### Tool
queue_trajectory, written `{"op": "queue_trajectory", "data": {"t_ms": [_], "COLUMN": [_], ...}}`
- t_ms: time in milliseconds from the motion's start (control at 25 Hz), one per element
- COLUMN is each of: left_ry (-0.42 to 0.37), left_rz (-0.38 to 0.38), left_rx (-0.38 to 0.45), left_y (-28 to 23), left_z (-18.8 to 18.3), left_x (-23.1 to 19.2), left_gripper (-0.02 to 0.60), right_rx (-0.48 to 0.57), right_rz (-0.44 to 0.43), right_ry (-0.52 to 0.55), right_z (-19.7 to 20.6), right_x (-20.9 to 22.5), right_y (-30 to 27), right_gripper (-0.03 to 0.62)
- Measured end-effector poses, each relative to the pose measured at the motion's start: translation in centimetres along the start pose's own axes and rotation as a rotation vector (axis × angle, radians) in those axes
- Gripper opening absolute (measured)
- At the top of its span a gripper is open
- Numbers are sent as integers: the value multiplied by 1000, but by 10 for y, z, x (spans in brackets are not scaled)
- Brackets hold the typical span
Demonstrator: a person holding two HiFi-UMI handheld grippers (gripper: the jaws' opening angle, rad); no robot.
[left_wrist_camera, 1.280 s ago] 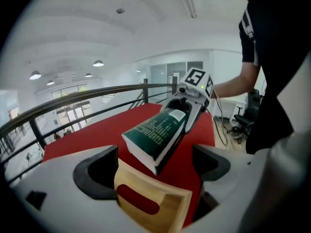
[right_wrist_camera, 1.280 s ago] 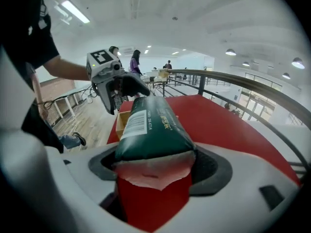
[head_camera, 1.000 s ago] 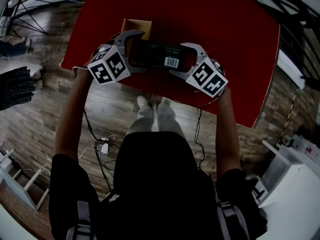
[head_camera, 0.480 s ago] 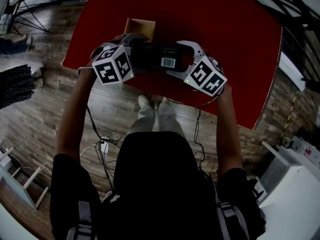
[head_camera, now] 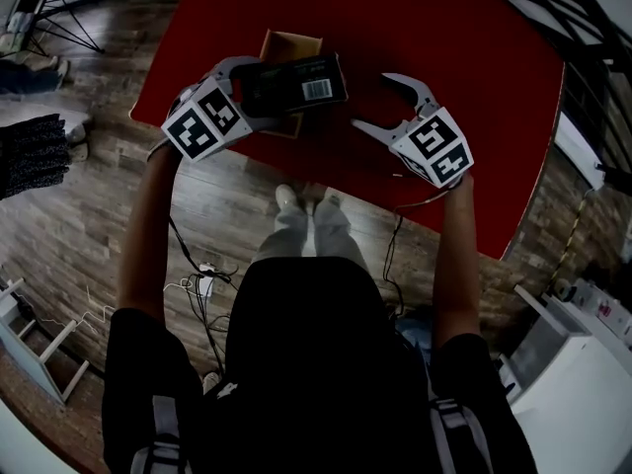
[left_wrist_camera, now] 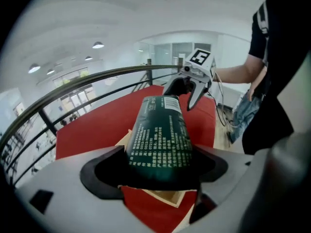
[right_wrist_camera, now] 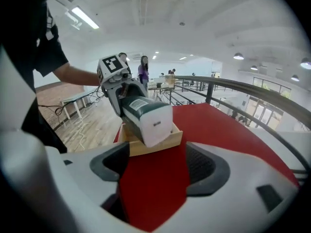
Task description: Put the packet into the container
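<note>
With your left gripper (head_camera: 259, 89) clamped on the packet (head_camera: 301, 79) over the wooden box (head_camera: 288, 44) at upper left (right gripper (head_camera: 372, 100) gapes empty), tip its free end down inside the walls before releasing.

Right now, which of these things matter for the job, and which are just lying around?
In the job: packet, gripped by the left claw; wooden container below it; right claw, open, empty.
Lying about: floor cables; white cabinet.
</note>
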State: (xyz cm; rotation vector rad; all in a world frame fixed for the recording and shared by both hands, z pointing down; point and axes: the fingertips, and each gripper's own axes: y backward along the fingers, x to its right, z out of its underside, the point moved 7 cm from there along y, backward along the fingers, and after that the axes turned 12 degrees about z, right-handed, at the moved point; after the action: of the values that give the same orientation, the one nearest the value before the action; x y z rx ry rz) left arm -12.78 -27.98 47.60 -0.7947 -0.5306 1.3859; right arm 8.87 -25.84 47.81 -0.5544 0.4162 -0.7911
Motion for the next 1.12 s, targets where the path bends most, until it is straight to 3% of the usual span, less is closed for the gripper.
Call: {"op": "queue_trajectory", "data": {"t_ms": [40, 80, 120, 480, 720, 920, 1120], "left_ry": [54, 102, 142, 396, 577, 729, 818], "left_rz": [-30, -59, -86, -286, -459, -521, -602], "left_rx": [26, 50, 72, 217, 223, 223, 206], "left_y": [4, 7, 9, 0, -9, -24, -39], "left_z": [5, 11, 16, 40, 46, 38, 39], "left_x": [-2, -3, -3, 13, 16, 14, 5], "left_gripper": [422, 422, 422, 422, 422, 422, 422], "right_rx": [13, 32, 52, 167, 177, 161, 149], "right_rz": [48, 102, 144, 234, 227, 215, 204], "right_ry": [-10, -14, -22, -121, -151, -160, -167], "right_z": [-1, -3, -4, -14, -8, 1, 7], "right_x": [3, 6, 7, -16, -30, -38, -41], "right_y": [2, 2, 3, 0, -2, -5, -6], "right_gripper": [328, 133, 25, 20, 20, 21, 21]}}
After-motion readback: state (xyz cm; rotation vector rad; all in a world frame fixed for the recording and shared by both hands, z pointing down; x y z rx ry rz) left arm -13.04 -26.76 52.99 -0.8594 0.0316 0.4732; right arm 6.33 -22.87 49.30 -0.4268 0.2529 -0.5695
